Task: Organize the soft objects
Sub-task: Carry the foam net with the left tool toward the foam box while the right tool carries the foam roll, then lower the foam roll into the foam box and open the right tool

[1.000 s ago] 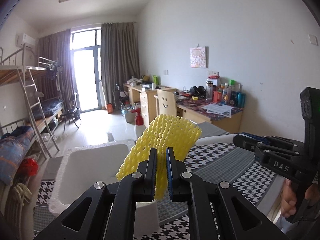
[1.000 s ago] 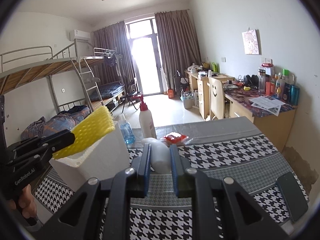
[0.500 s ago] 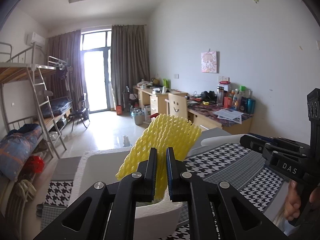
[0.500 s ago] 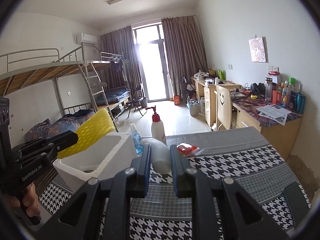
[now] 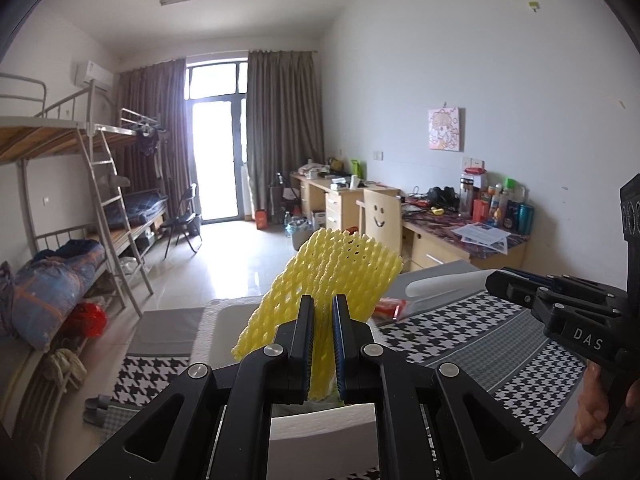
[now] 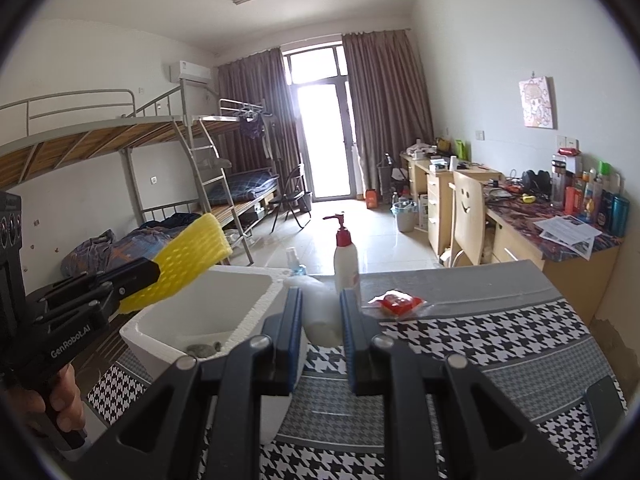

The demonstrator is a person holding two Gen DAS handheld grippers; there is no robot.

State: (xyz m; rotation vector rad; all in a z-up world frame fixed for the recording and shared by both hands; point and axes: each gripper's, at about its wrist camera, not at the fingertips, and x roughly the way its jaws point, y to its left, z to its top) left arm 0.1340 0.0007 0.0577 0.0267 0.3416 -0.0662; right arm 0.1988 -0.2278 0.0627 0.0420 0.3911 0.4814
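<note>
Left gripper: jaws nearly closed, clamping yellow foam net, held above white foam box. Right gripper: jaws narrow, pinching white foam sleeve beside box rim. Houndstooth tablecloth: open toward right edge; red packet, pump bottle near.

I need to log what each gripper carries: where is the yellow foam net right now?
The yellow foam net is pinched in the left gripper, held up over the white foam box at the table's left end, seen from the right wrist.
</note>
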